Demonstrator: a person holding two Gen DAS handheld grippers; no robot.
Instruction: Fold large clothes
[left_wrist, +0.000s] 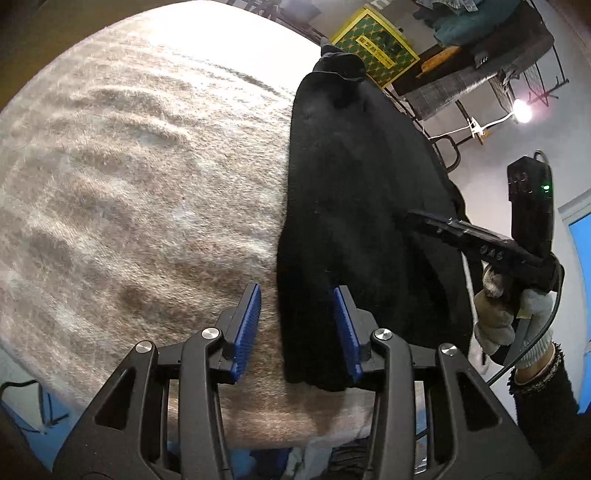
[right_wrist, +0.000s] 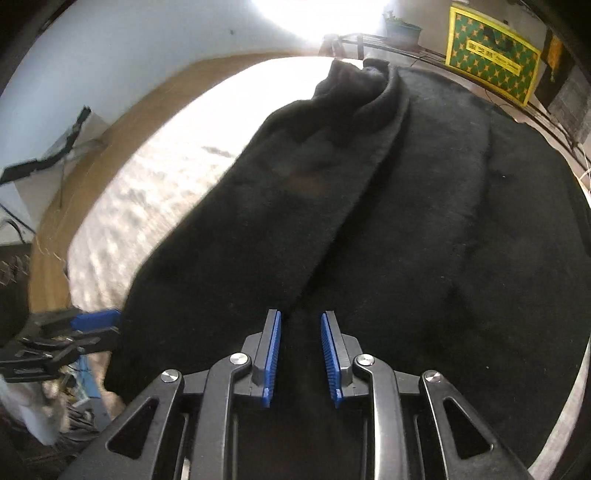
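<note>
A large black fleece garment (left_wrist: 351, 184) lies spread on a beige fuzzy blanket (left_wrist: 129, 203). My left gripper (left_wrist: 295, 288) hovers open over the garment's near left edge, its right pad above the black cloth and its left pad above the blanket. In the right wrist view the garment (right_wrist: 406, 221) fills the frame, with a long folded flap (right_wrist: 277, 192) running along its left side. My right gripper (right_wrist: 301, 314) points down at the cloth beside that flap, its blue pads apart and not pressing on fabric. A gloved hand (left_wrist: 509, 314) holds it.
A yellow-and-green box (left_wrist: 376, 44) stands beyond the garment's far end, next to a dark rack (left_wrist: 480, 74) with piled items. A bright lamp (left_wrist: 521, 110) shines at the right. The left gripper (right_wrist: 110, 317) shows at the garment's left edge in the right wrist view.
</note>
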